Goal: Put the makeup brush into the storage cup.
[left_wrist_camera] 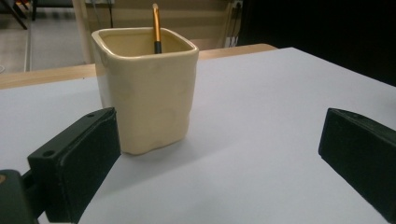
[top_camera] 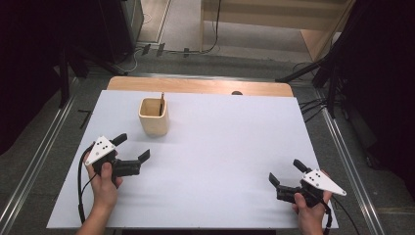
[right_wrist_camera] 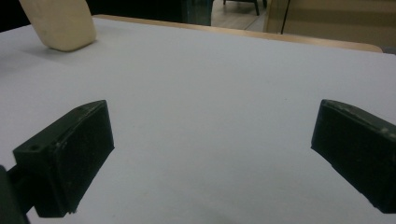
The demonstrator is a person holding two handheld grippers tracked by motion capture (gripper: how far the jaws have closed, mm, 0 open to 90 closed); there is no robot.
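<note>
1. The cup (top_camera: 154,116) stands upright on the worktop (top_camera: 220,147), toward its far left; a thin brown-and-black stick (top_camera: 162,104) leans inside it against the far wall, its tip just above the rim.
2. The left claw (top_camera: 131,147) hovers just beside the cup, on its near-left; both jaws stand spread and hold nothing; in the left gripper view the cup (left_wrist_camera: 145,88) sits ahead, off toward the left jaw rather than centred between the two.
3. The right claw (top_camera: 286,172) is well apart, at the near right corner; it too is released and empty; in the right gripper view the cup (right_wrist_camera: 60,23) shows far off at the upper left.
4. The left hand is plainly nearer, so a reach for the cup or stick probably falls to it; the stick's long axis runs nearly vertical, so a grasp from above seems to suit it.
5. Nothing lies between the left claw and the cup; the white sheet around them is bare.
</note>
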